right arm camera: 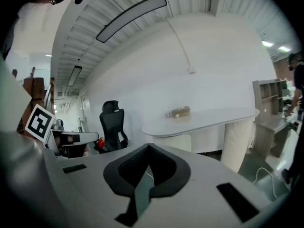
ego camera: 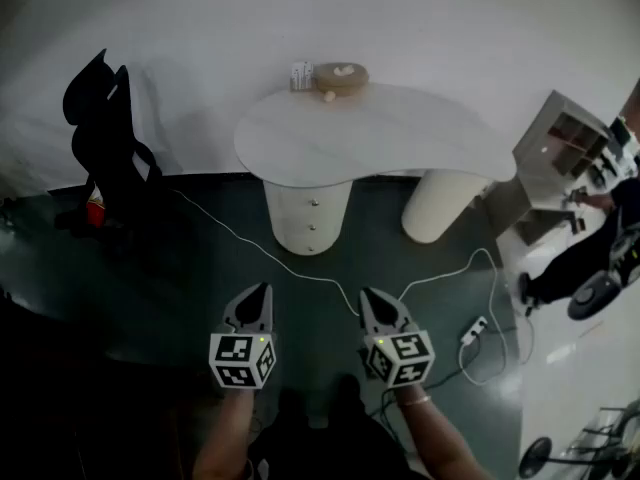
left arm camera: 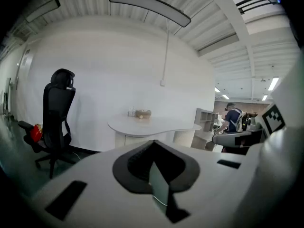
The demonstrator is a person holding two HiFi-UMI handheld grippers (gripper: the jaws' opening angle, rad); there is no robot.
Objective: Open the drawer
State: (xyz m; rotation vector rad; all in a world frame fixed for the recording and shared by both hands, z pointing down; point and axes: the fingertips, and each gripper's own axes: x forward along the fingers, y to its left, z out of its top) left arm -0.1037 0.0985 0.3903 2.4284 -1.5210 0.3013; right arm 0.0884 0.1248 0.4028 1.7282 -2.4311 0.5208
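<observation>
A white drawer pedestal [ego camera: 308, 213] with small round knobs on its front stands under the curved white table [ego camera: 400, 138]. The same pedestal shows far off in the left gripper view [left arm camera: 124, 137] and the right gripper view [right arm camera: 179, 141]. My left gripper [ego camera: 258, 294] and right gripper [ego camera: 372, 298] hover side by side over the dark floor, well short of the pedestal and pointing toward it. Both are shut with nothing between the jaws, as the left gripper [left arm camera: 153, 144] and right gripper [right arm camera: 148, 148] show in their own views.
A black office chair [ego camera: 105, 138] stands at the left. A white cable [ego camera: 290, 263] runs across the floor to a power strip [ego camera: 473, 330]. A ribbed table leg [ego camera: 440, 203], a shelf unit [ego camera: 565, 138] and a person [ego camera: 590, 248] are at the right. A round wooden item [ego camera: 340, 76] sits on the table.
</observation>
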